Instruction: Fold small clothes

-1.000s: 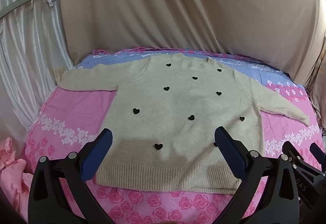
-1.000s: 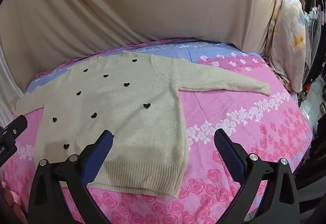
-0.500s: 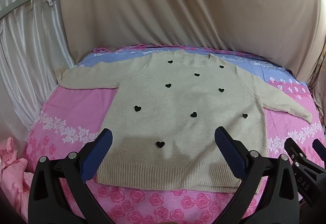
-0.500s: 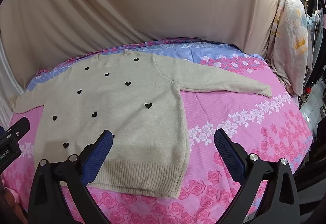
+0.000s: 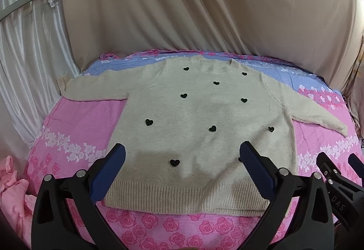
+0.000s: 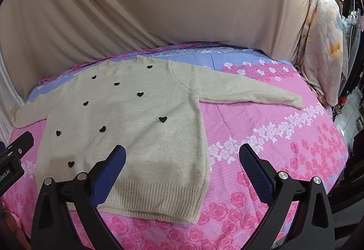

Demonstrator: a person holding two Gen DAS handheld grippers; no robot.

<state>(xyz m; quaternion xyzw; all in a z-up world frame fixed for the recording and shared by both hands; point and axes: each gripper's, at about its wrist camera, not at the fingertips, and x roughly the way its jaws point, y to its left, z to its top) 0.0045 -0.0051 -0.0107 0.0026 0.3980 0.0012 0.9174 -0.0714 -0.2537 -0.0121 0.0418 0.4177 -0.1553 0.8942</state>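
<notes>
A beige knit sweater with small black hearts [image 5: 200, 118] lies flat, front up, on the pink flowered bed, both sleeves spread out; it also shows in the right wrist view [image 6: 136, 127]. My left gripper [image 5: 182, 159] is open and empty, held above the sweater's ribbed hem [image 5: 182, 197]. My right gripper [image 6: 182, 159] is open and empty above the hem's right corner [image 6: 193, 202] and the bare sheet. The right sleeve [image 6: 250, 93] reaches toward the bed's right side. The right gripper shows at the left wrist view's right edge [image 5: 336, 172].
The bed sheet [image 6: 273, 147] is pink with a blue band at the far end. A beige curtain [image 5: 193, 4] hangs behind the bed. A pink garment [image 5: 11, 186] lies at the bed's left edge. A flowered pillow [image 6: 325, 49] leans at the right.
Both grippers have drawn slightly back and up; the sweater sits a little lower and more centred in view. The sweater has not moved and both jaws stay open.
</notes>
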